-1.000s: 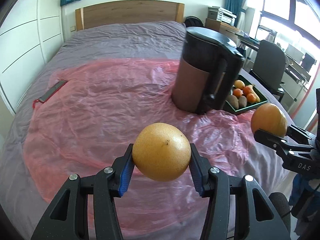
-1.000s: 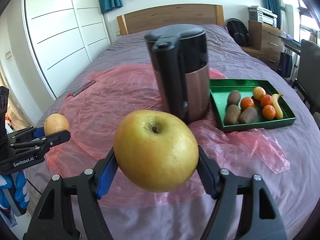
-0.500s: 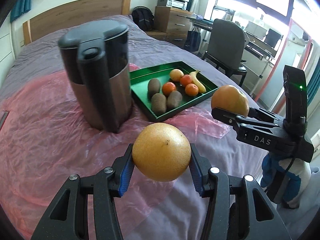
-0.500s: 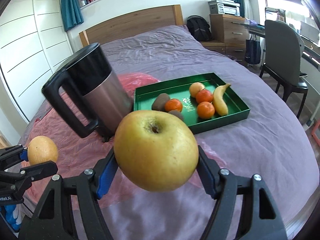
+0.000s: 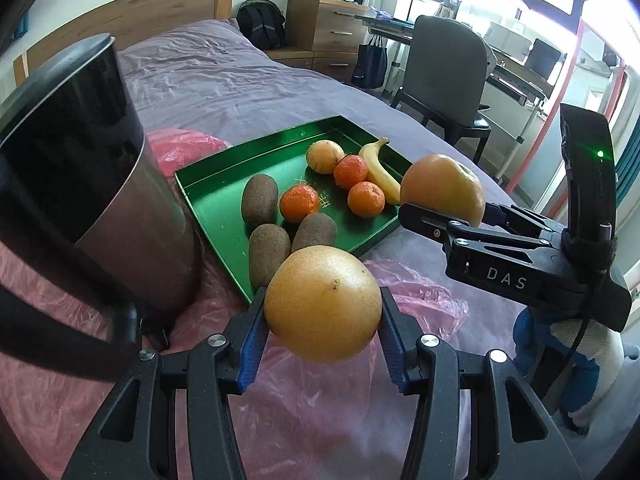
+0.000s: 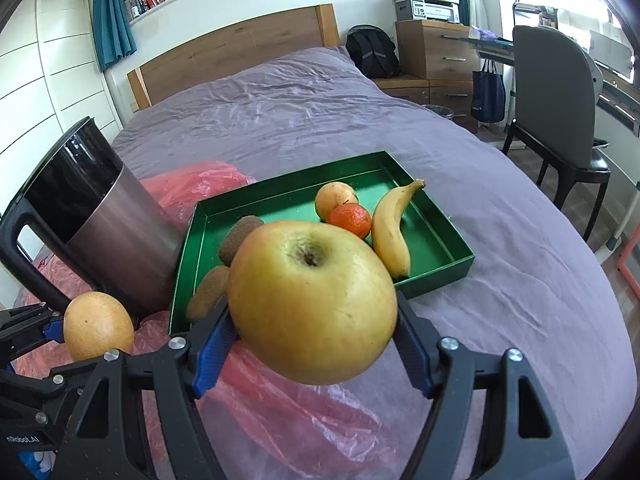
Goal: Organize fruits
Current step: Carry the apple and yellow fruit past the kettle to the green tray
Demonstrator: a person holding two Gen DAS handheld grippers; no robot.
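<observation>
My left gripper (image 5: 323, 316) is shut on a round golden-brown pear (image 5: 322, 303), held above the pink plastic just short of the green tray (image 5: 208, 196). My right gripper (image 6: 312, 320) is shut on a large yellow apple (image 6: 312, 304), held over the tray's near right edge; it also shows in the left wrist view (image 5: 442, 190). The tray (image 6: 440, 236) holds kiwis (image 5: 260, 198), tangerines (image 5: 300, 203), a banana (image 6: 392, 228) and a small yellow fruit (image 5: 324, 156). The left-held pear also shows in the right wrist view (image 6: 98, 326).
A tall kettle-like jug (image 5: 80, 184) with a black handle stands left of the tray on pink plastic sheet (image 5: 120, 380) over the purple bedspread (image 6: 320, 112). A grey chair (image 5: 444, 68), desk and drawers stand to the right of the bed.
Both grippers have moved closer to the green tray with their fruit still held. The tray and jug now look larger and nearer in both views.
</observation>
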